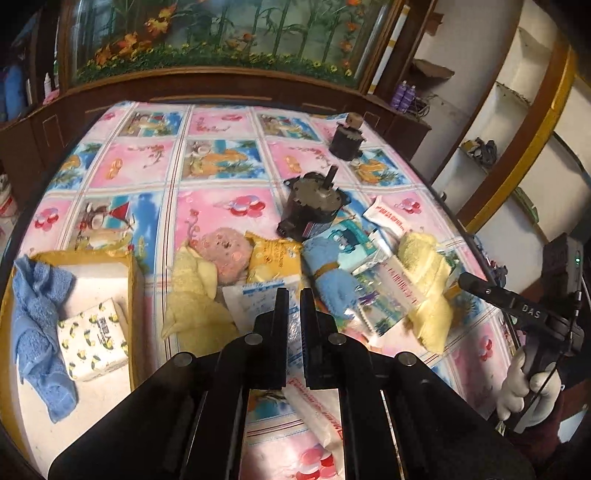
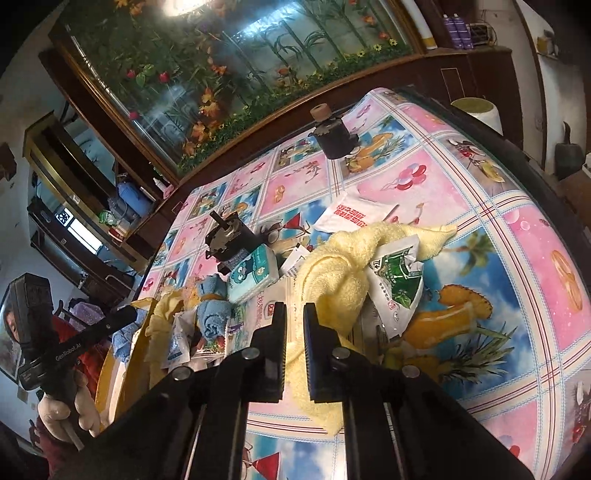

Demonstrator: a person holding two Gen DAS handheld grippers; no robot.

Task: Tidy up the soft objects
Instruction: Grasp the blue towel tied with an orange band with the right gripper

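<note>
Both tongs closed and empty, left tongs (image 1: pixel 294 295), right tongs (image 2: pixel 294 310), yellow box (image 1: pixel 133 280) holding blue towel (image 1: pixel 33 317), tissue pack (image 1: pixel 94 339)

Cartoon-print tablecloth (image 1: pixel 221 155), dark wooden cabinet (image 1: pixel 229 86), bamboo-and-flower mural (image 2: pixel 221 70), white gold-trimmed shelves (image 1: pixel 517 122), ceiling light glare (image 2: pixel 186 5)

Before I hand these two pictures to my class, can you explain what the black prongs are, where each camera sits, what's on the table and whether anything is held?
A person holds a hand-held two-finger gripper in each gloved hand; each carries a forward-looking camera. The left gripper and right gripper are both shut and seem to hold nothing. On the patterned tablecloth lie yellow towels, a rolled blue towel, a plush toy, tissue packets and two dark motors. The yellow box holds a blue towel and a tissue pack.
</note>
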